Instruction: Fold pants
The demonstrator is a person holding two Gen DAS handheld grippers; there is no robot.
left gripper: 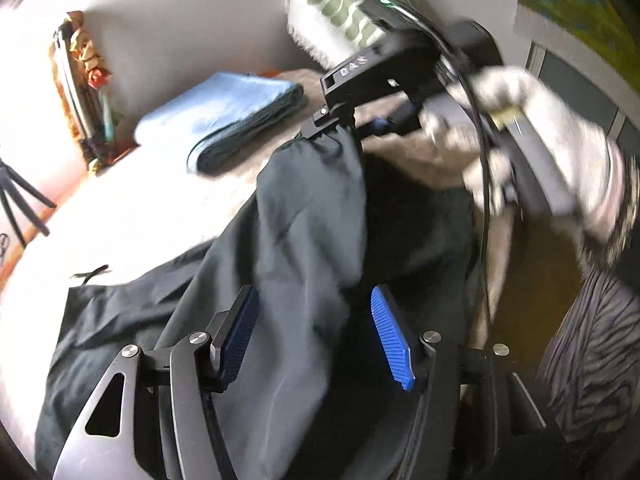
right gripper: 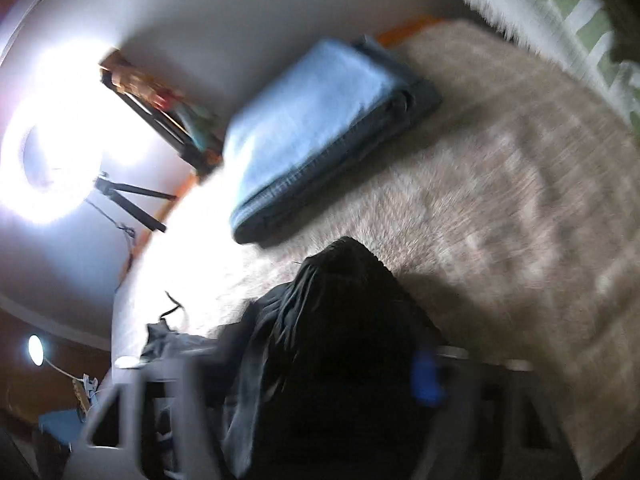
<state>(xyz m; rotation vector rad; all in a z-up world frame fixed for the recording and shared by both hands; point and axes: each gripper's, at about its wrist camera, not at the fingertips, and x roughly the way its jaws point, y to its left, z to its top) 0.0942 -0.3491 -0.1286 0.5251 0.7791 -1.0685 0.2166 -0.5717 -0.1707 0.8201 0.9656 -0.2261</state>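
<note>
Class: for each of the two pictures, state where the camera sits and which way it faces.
Left wrist: on the left gripper, looking down over dark pants; gloved hand with right gripper shows.
Right wrist: on the right gripper, blurred, looking down at pants on a beige blanket.
Shared: pants, folded blue towel.

Right wrist view smeared by motion throughout. Right gripper [right gripper: 320,380] fingers reduced to grey streaks at 6 o'clock; one blue pad [right gripper: 426,378] a blob at 5 o'clock, the other pad hidden behind the dark pants [right gripper: 340,320]. Whether the pads press the cloth: cannot tell here. Folded blue towel [right gripper: 316,136] soft-edged at 11 o'clock.

Left wrist view: gloved hand [left gripper: 540,148] blurred at 2 o'clock. Pants run off the bottom edge. Clutter [left gripper: 86,80] by the wall at 10 o'clock too washed out to identify.
</note>
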